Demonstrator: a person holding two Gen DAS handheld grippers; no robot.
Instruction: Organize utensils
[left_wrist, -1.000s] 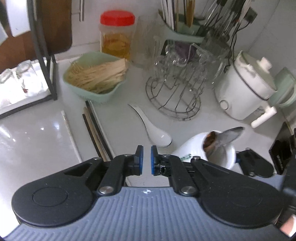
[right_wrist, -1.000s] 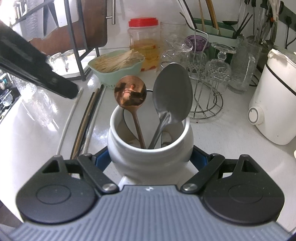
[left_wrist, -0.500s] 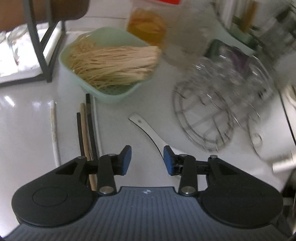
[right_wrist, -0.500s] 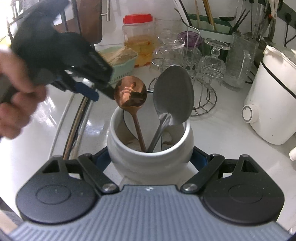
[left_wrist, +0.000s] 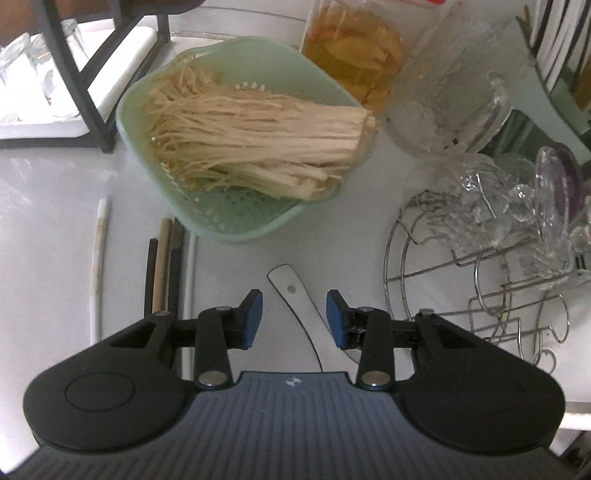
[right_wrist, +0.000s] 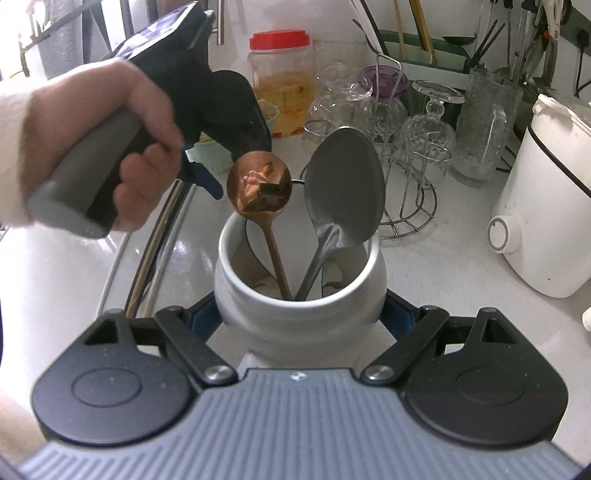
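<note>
White spoon (left_wrist: 295, 302): lies flat on the worktop (left_wrist: 48, 206), its handle running up between the left fingers; its bowl end is hidden under the tool body.
Left gripper (left_wrist: 294, 319): fingers spread apart and empty, one pad either side of the handle, neither touching it; the jaws have just been opening.
Right gripper (right_wrist: 299, 314): fingers clamped on the white ceramic holder (right_wrist: 299, 295), which sits between them and fills the gap.
Holder contents: a copper spoon (right_wrist: 260, 188) and a grey metal spoon (right_wrist: 345, 184) stand in it, bowls up.
Chopsticks (left_wrist: 162, 273): loose sticks lie on the worktop just left of the left fingers, apart from the spoon.
Step in hand: as I judge it, lining up to pick the white spoon.
Next move calls for: lowering until the pads flank the thin handle, then closing square on it; the flat, glossy handle may slip or pivot.
Beyond: a green strainer basket (left_wrist: 229, 221) lies ahead of the fingers, a wire glass rack (left_wrist: 461, 280) to their right.
Hard to tell: how high the pads are above the spoon.
</note>
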